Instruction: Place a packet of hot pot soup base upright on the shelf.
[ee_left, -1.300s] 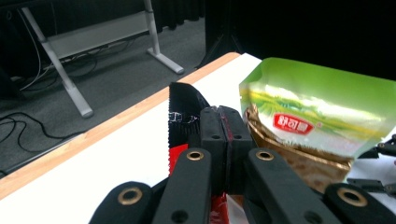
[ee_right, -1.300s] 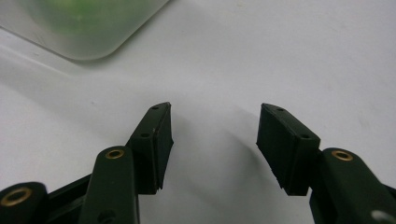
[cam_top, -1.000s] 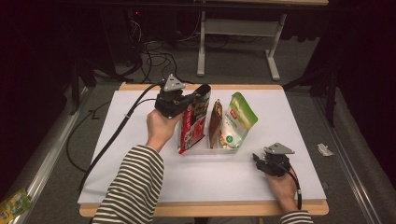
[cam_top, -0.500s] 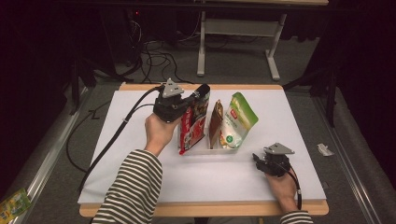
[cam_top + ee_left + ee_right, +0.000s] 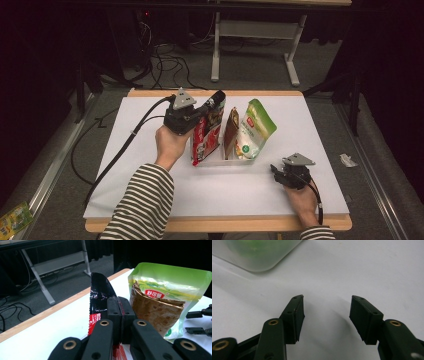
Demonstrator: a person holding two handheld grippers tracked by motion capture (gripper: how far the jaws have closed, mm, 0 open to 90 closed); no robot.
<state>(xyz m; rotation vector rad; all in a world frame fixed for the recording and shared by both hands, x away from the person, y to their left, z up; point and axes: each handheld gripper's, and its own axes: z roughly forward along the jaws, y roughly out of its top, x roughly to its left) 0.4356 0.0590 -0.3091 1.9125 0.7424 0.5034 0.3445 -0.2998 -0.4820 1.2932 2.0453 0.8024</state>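
A red and black snack bag (image 5: 206, 137) stands upright at the left end of a clear tray (image 5: 220, 161) in the middle of the white table. My left gripper (image 5: 216, 98) is shut on the bag's black top edge (image 5: 100, 292), and in the left gripper view the two pads (image 5: 113, 307) press together on it. Beside it in the tray stand a brown pouch (image 5: 231, 131) and a green pouch (image 5: 255, 127). My right gripper (image 5: 276, 170) rests low on the table at the front right, open, with only bare table between its pads (image 5: 293, 315).
The white table top (image 5: 150, 200) has free room at the front and left. A cable (image 5: 125, 145) trails from the left gripper off the table's left side. A corner of the clear tray (image 5: 257, 255) lies just ahead of the right gripper. The floor behind holds cables and a metal stand (image 5: 252, 30).
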